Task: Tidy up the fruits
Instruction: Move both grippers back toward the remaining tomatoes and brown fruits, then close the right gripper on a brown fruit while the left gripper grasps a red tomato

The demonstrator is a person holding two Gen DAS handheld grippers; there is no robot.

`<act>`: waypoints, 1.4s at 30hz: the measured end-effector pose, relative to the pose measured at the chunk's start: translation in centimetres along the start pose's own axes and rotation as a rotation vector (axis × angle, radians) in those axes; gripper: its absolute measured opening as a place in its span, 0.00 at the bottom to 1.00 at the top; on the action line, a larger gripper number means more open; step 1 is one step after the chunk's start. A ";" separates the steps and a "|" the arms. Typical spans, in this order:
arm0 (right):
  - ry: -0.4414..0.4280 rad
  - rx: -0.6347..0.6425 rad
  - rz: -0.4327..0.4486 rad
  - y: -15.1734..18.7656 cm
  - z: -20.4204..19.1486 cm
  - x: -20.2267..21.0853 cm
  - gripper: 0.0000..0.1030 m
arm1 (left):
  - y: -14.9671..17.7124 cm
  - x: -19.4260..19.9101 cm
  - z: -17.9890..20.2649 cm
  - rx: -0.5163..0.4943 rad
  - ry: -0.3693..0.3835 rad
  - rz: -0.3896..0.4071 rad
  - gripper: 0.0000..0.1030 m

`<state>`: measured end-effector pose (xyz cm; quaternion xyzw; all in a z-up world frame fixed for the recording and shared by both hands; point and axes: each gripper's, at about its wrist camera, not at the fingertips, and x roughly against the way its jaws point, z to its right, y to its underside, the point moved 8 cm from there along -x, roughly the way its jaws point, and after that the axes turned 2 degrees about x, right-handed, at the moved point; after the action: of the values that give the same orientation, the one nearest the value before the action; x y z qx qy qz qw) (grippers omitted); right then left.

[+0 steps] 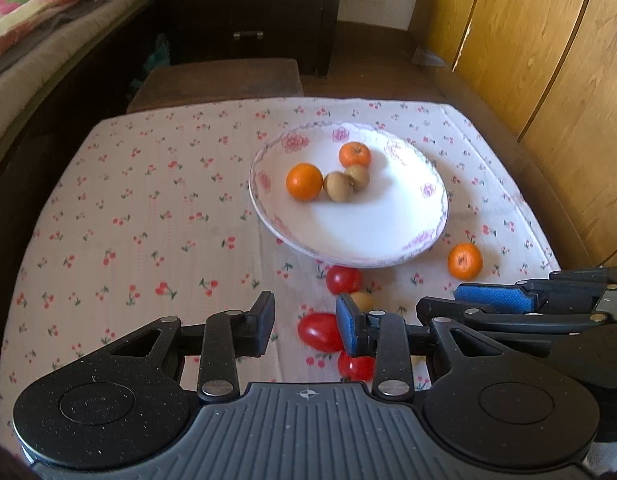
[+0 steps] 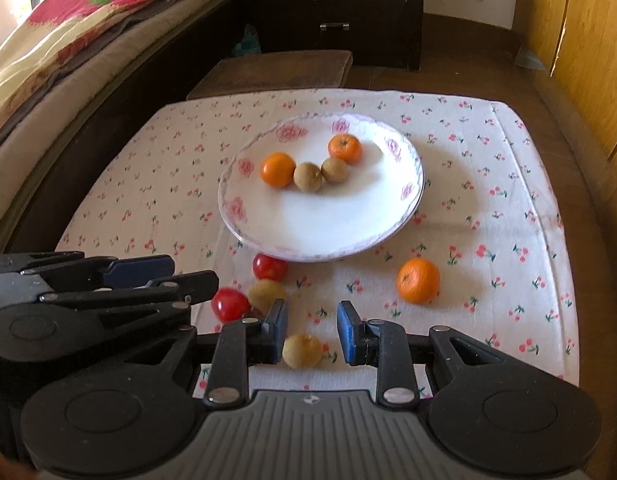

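Note:
A white floral plate (image 1: 388, 232) (image 2: 328, 232) holds two oranges (image 1: 304, 181) (image 2: 278, 169) and two brown fruits (image 1: 338, 186) (image 2: 308, 177). On the cloth in front of it lie red tomatoes (image 1: 319, 331) (image 2: 270, 267), brown fruits (image 2: 302, 351) (image 1: 363, 300) and a loose orange (image 1: 464, 261) (image 2: 418, 280). My left gripper (image 1: 305, 327) is open above the tomatoes. My right gripper (image 2: 312, 331) is open, a brown fruit between its fingers, beside the left finger.
The cherry-print cloth (image 1: 128, 220) covers a small table. A bed (image 2: 68, 60) lies to the left, a dark drawer cabinet (image 1: 248, 12) behind, a wooden stool (image 2: 276, 72) past the table and wooden panels (image 1: 548, 60) to the right.

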<state>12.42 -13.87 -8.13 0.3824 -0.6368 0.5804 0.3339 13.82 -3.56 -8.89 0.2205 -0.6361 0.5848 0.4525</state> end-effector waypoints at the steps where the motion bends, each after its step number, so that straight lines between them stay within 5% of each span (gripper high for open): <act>1: 0.000 0.002 -0.004 0.2 -0.1 0.0 0.28 | 0.2 0.0 0.0 -0.002 -0.001 -0.002 0.41; 20: -0.020 -0.010 -0.101 2.3 -0.4 -2.7 0.28 | 1.6 0.5 -0.9 0.014 0.026 -0.025 0.49; 42: 0.006 -0.033 -0.077 2.5 2.2 -1.5 0.28 | 2.7 -0.7 1.7 -0.032 0.098 -0.080 0.52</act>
<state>10.98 -15.81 -10.87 0.3994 -0.6299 0.5577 0.3642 11.45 -4.77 -10.73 0.2095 -0.6132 0.5662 0.5095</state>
